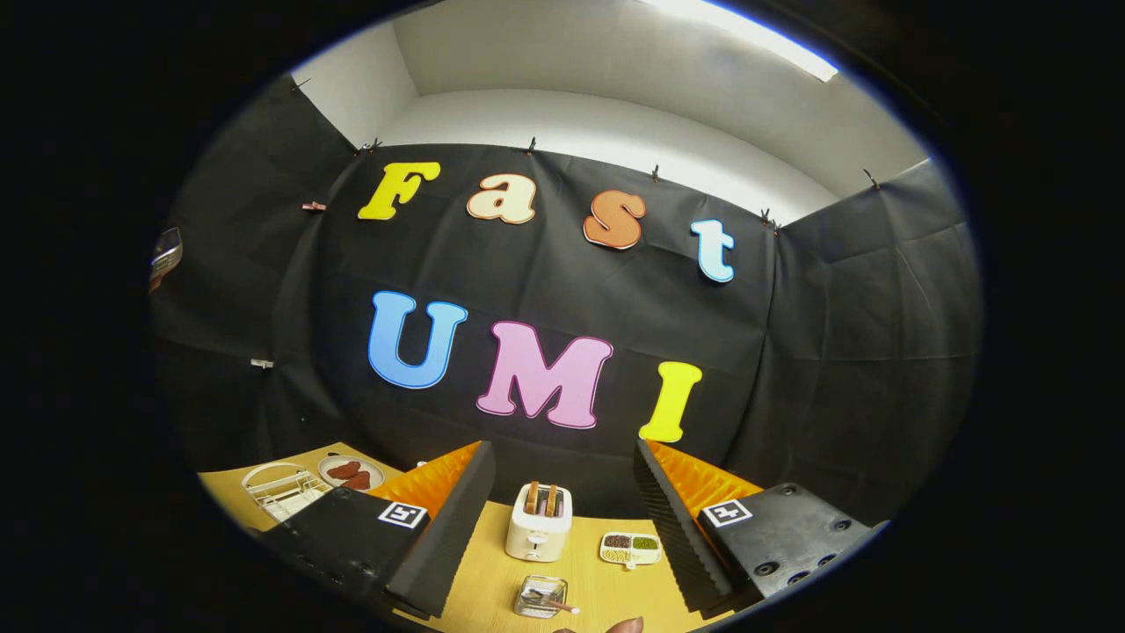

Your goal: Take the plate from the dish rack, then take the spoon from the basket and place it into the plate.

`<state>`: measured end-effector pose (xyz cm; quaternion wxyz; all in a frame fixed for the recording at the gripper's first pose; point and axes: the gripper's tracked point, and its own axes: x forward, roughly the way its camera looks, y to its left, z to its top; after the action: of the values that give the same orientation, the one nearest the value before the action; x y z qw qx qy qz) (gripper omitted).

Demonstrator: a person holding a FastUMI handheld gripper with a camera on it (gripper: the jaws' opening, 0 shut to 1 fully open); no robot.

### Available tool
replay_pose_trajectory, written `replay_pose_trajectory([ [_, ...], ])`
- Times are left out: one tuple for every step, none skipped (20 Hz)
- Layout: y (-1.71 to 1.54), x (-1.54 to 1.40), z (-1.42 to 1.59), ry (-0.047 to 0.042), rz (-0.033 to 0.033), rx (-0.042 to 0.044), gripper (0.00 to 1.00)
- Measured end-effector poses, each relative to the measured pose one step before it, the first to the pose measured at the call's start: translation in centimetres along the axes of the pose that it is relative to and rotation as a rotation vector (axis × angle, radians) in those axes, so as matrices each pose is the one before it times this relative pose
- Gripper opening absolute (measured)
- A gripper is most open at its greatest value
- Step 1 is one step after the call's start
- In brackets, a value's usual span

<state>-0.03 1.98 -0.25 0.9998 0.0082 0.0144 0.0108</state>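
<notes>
My gripper [562, 457] is open, its fingers wide apart with nothing between them, held above the wooden table [492, 571]. On the table below the gap and close to me stands a small wire basket [540, 596] with a spoon [552, 603] lying in it. A white wire dish rack [283, 489] stands far off, beyond the left finger. I cannot make out a plate in it. Beside the rack lies a round plate [352, 473] with brown pieces on it.
A white toaster [539, 522] with two slices in it stands behind the basket, between the fingers. To its right lies a small divided tray [630, 548] of beans. A rounded brownish thing [624, 626] that I cannot identify lies just nearer than the basket.
</notes>
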Motion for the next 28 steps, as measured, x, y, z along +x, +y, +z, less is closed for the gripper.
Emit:
replay_pose_trajectory([
  [0.192, -0.060, -0.001, 0.00200, 0.00182, -0.00023, 0.97],
  [0.196, 0.015, 0.011, 0.00102, 0.00176, -0.00082, 0.97],
  [0.269, 0.056, -0.004, 0.00127, 0.00112, -0.00019, 0.97],
  [0.246, 0.046, 0.002, 0.00252, 0.00173, 0.00082, 0.97],
  [0.204, -0.014, -0.012, 0.00217, 0.00201, 0.00094, 0.97],
  [0.146, -0.046, 0.057, 0.00079, 0.00098, 0.00045, 0.97],
  [0.170, -0.023, 0.054, 0.00032, 0.00073, 0.00005, 0.97],
  [0.139, -0.035, -0.022, 0.00093, -0.00032, 0.00011, 0.97],
  [0.157, 0.010, 0.110, -0.00043, 0.00066, 0.00096, 0.97],
  [0.210, 0.059, 0.139, -0.00051, 0.00097, 0.00161, 0.97],
  [0.269, 0.027, -0.036, -0.00007, 0.00290, 0.00187, 0.97],
  [0.344, -0.019, 0.056, -0.00093, 0.00437, 0.00237, 0.97],
  [0.549, 0.163, 0.095, 0.00265, 0.01063, 0.00370, 0.97],
  [0.718, 0.257, 0.039, 0.00506, 0.01503, 0.00677, 0.97],
  [0.797, 0.206, 0.050, 0.00490, 0.01508, 0.00922, 0.97],
  [0.939, 0.343, 0.163, 0.00667, 0.02156, 0.01297, 0.97],
  [1.152, 0.445, 0.048, 0.00899, 0.02513, 0.01411, 0.97],
  [1.124, 0.477, 0.020, 0.01133, 0.02525, 0.00957, 0.97],
  [1.123, 0.560, -0.078, 0.01351, 0.02214, 0.00467, 0.97],
  [1.061, 0.706, 0.027, 0.01141, 0.01971, 0.00313, 0.97],
  [1.157, 0.671, -0.183, 0.01486, 0.02094, 0.00582, 0.97],
  [1.257, 0.730, -0.127, 0.01737, 0.02246, 0.01093, 0.97],
  [1.329, 0.828, -0.314, 0.01894, 0.02230, 0.01136, 0.97],
  [1.192, 0.804, -0.339, 0.02185, 0.02121, 0.00741, 0.97],
  [1.115, 0.941, -0.528, 0.02519, 0.01542, 0.00221, 0.97],
  [1.040, 0.897, -0.641, 0.03200, 0.01454, 0.00259, 0.97],
  [1.182, 1.024, -0.806, 0.03413, 0.01529, 0.00777, 0.97],
  [1.158, 0.987, -0.735, 0.03672, 0.01805, 0.01524, 0.98],
])
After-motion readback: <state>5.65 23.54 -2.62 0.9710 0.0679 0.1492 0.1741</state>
